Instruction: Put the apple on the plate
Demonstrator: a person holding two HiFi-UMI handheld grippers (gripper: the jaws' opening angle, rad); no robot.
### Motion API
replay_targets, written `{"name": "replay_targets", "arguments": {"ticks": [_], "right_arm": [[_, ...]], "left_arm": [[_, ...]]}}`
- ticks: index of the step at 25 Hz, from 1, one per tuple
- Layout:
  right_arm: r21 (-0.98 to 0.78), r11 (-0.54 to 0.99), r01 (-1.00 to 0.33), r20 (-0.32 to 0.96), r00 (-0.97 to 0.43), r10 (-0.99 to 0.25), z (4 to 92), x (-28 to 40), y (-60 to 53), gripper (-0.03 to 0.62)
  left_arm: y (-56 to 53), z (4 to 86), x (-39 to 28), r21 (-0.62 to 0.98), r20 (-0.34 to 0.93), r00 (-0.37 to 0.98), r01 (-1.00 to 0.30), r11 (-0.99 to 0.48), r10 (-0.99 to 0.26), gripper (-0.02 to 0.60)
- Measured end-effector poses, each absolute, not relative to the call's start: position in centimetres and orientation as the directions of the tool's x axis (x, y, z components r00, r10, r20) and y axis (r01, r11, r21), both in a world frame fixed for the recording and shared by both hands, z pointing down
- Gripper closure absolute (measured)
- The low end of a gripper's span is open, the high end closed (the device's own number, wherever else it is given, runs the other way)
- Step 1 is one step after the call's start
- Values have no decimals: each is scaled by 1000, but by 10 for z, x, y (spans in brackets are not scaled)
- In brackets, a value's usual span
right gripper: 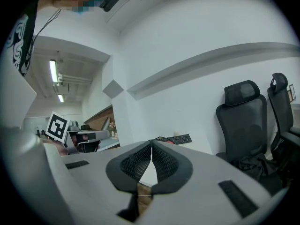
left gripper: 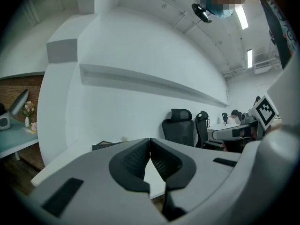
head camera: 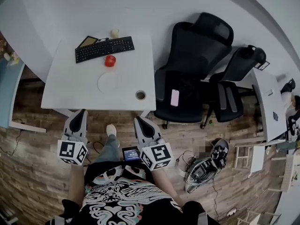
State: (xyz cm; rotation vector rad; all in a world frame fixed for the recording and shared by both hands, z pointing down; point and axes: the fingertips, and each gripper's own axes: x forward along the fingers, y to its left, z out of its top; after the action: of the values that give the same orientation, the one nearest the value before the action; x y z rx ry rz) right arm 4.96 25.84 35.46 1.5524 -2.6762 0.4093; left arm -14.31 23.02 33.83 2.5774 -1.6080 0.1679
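Observation:
A red apple (head camera: 110, 60) rests on the white table (head camera: 70, 90), just in front of a black keyboard (head camera: 104, 48). A white plate (head camera: 110, 82) lies flat a short way nearer to me than the apple. My left gripper (head camera: 83, 111) and right gripper (head camera: 137, 119) hover side by side over the wooden floor, short of the table's front edge and far from the apple. Both are shut with nothing in them: in the left gripper view the left gripper (left gripper: 149, 140) has its pads touching, and in the right gripper view the right gripper (right gripper: 152, 144) is the same.
A small round cup (head camera: 140, 95) stands near the table's front right corner, a pale cup (head camera: 115, 33) behind the keyboard. Two black office chairs (head camera: 192, 64) stand right of the table, a pink phone (head camera: 175, 97) on one seat. Bags and cables (head camera: 204, 165) lie on the floor.

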Motion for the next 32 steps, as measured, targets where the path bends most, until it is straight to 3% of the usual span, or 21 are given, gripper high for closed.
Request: {"name": "replay_targets", "arguments": {"ticks": [19, 32], "right_arm": [[-203, 415, -887, 218, -454, -864, 370, 7, 23, 565], [-187, 371, -909, 259, -410, -874, 381, -1, -49, 565]], "left_arm": [[-27, 354, -175, 65, 160, 515, -857, -512, -842, 566], [-98, 376, -180, 83, 183, 568, -822, -563, -802, 565]]}}
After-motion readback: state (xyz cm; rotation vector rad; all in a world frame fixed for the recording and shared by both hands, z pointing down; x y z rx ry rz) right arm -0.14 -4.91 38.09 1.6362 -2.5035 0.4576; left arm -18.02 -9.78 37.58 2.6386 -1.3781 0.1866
